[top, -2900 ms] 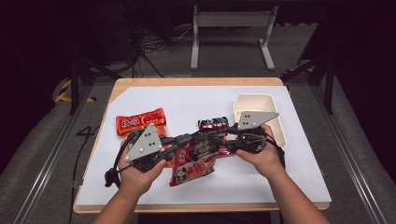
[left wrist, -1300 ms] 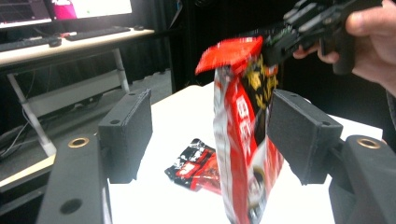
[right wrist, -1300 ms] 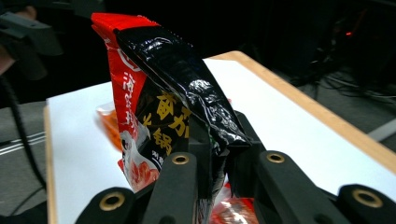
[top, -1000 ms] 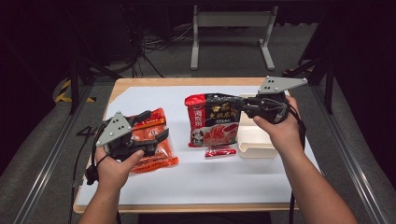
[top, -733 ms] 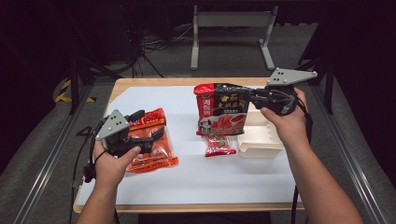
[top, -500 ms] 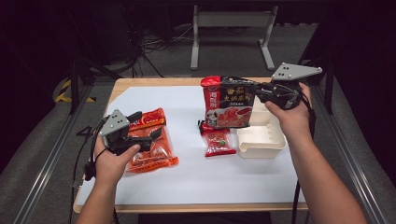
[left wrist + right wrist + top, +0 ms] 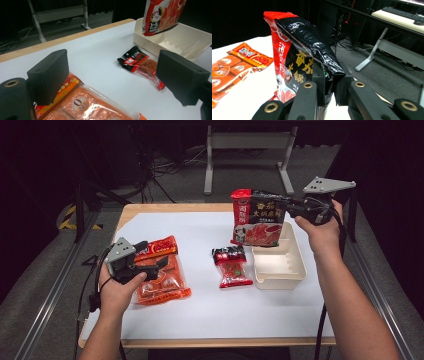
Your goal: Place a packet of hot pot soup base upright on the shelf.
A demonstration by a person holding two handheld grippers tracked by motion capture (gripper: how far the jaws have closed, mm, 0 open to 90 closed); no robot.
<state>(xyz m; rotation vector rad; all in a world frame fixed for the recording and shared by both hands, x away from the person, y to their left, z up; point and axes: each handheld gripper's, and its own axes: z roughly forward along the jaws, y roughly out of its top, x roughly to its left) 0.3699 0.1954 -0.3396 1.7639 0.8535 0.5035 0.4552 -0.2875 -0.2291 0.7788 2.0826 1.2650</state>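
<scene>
Your right gripper (image 7: 290, 210) is clamped on the edge of the red-and-black pouch (image 7: 257, 217), which hangs upright from its jaws. The pouch's bottom edge sits just above the far end of the cream tray (image 7: 295, 270), which lies directly below that gripper. In the right gripper view the pouch (image 7: 304, 60) fills the space ahead, pinched tight between the pads.

Your left gripper (image 7: 152, 261) has its jaws spread wide, freshly let go, with nothing pressed between them. It rests over the orange snack pack (image 7: 162, 280), which lies flat just beneath it. Ahead of those jaws, between them and the tray, lies a small red-and-black packet (image 7: 140, 63).
</scene>
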